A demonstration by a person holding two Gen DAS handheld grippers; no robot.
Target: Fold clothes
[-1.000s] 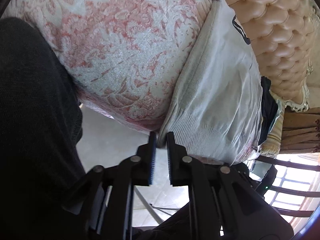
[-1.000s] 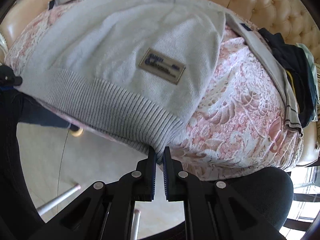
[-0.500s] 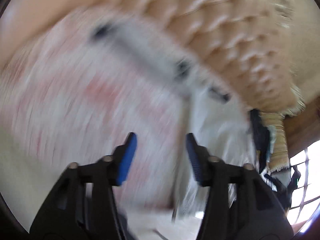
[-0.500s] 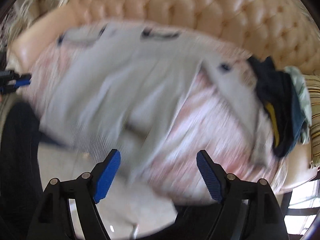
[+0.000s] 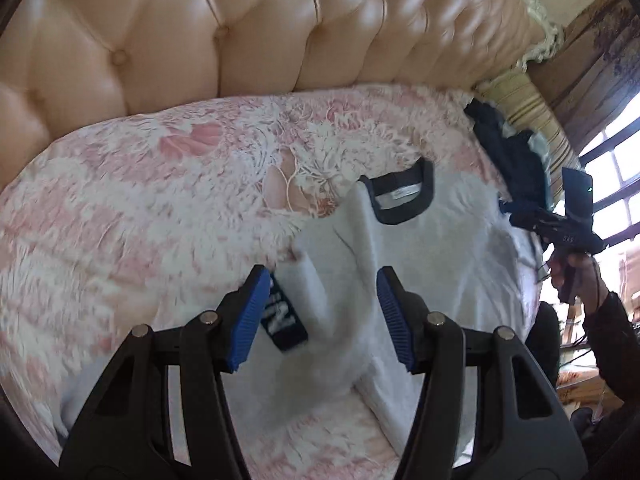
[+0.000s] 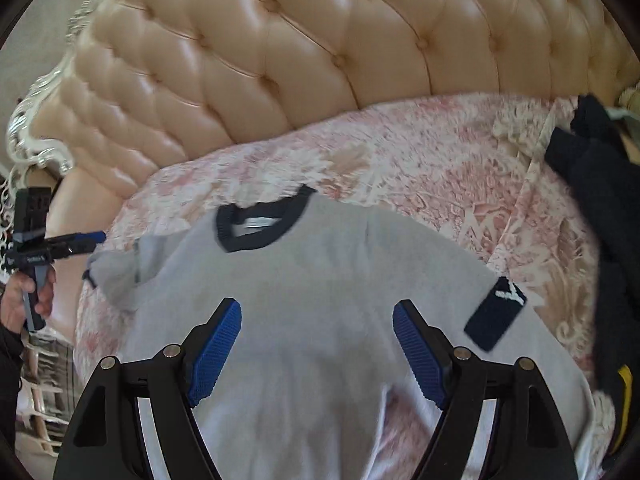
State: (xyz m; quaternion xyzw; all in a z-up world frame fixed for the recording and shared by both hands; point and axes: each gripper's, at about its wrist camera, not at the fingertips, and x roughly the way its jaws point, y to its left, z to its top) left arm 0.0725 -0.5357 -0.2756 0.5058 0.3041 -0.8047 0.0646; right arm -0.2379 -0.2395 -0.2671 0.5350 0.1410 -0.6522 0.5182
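Jaws apart on both tools, nothing between the pads. Left gripper (image 5: 318,312) hovering over the near sleeve edge of the grey sweater (image 5: 420,276); right gripper (image 6: 318,344) hovering over the sweater's (image 6: 320,292) chest, blue ribbed pads clear of the cloth.

Progress, judged: early. Sweater laid out flat, collar (image 6: 264,228) toward 12 o'clock, hem toward 6 o'clock and running out of frame under the tool. One sleeve bunched at 9 o'clock in the right wrist view, partly doubled on itself; other sleeve lying out toward 3 o'clock, dark cuff patch (image 6: 496,314) showing. No tidy fold of the body visible. Left to do: sleeves in, body folded; pile of dark clothes (image 6: 600,216) at 3 o'clock apparently untouched.

Materials:
- Sweater: soft fine knit, pale grey, dark ribbed neckband, white label inside the neck. Limp, likely to drape and slide.
- Bedspread (image 5: 140,208): pink-and-white floral, textured weave, slightly domed.
- Headboard (image 5: 240,28): glossy peach tufted padding, buttoned, at 12 o'clock.
- Motion blur softening detail in both views.
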